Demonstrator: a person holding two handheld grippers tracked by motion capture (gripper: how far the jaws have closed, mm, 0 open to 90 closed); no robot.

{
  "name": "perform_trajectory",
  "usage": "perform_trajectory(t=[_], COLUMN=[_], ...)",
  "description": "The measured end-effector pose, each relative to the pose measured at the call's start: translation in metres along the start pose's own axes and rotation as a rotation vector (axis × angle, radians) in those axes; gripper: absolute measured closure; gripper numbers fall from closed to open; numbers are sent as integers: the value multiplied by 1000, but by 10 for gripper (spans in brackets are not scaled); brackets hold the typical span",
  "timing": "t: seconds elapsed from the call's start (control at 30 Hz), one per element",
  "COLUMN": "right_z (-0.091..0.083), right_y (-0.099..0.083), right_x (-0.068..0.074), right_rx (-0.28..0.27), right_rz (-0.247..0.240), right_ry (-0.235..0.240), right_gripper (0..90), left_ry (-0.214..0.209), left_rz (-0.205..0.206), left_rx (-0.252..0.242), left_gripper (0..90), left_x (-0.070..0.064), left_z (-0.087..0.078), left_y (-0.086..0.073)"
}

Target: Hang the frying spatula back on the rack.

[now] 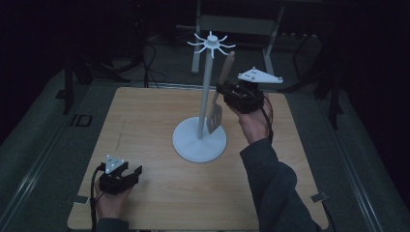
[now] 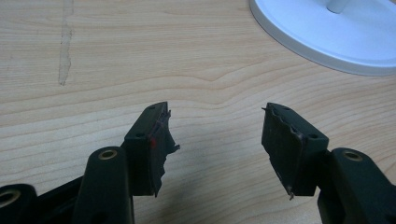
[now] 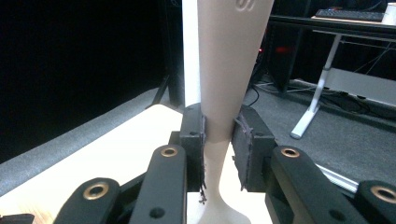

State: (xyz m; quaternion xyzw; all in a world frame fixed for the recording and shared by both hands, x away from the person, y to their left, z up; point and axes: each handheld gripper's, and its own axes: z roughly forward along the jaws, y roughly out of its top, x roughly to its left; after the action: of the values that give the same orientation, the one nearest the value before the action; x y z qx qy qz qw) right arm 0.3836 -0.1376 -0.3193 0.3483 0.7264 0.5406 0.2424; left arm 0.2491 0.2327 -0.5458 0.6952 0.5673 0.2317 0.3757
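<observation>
A white utensil stand (image 1: pixel 206 96) rises from the middle of the wooden table (image 1: pixel 145 121), a round base (image 1: pixel 193 145) below and hooked arms (image 1: pixel 211 43) at its top. My right gripper (image 1: pixel 228 92) is shut on the handle of a wooden spatula (image 1: pixel 221 92), held upright just right of the pole with its slotted blade (image 1: pixel 214 117) hanging above the base. In the right gripper view the handle (image 3: pixel 229 70) sits between the pads (image 3: pixel 195 149), the pole (image 3: pixel 190 51) behind it. My left gripper (image 1: pixel 129 174) rests open near the front left; its jaws are spread over bare wood, the stand's base (image 2: pixel 327 32) beyond.
The table ends at a grey floor on all sides. A desk frame (image 1: pixel 232 24) and cables (image 1: pixel 150 67) lie in the dark behind the table. Another desk with a white leg (image 3: pixel 317 93) stands farther off in the right gripper view.
</observation>
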Motion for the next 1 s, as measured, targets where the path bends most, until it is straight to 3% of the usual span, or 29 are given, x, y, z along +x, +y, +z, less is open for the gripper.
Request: perform_trajectory(t=[1.0], right_z=[13], right_y=[7], right_x=[2], right_rx=[23], right_rz=[-5], right_ry=[4], right_gripper=[749], left_ry=[7], left_rz=[-7], left_rx=[2], left_gripper=[419], left_x=[1], left_z=[-1], left_y=[-1])
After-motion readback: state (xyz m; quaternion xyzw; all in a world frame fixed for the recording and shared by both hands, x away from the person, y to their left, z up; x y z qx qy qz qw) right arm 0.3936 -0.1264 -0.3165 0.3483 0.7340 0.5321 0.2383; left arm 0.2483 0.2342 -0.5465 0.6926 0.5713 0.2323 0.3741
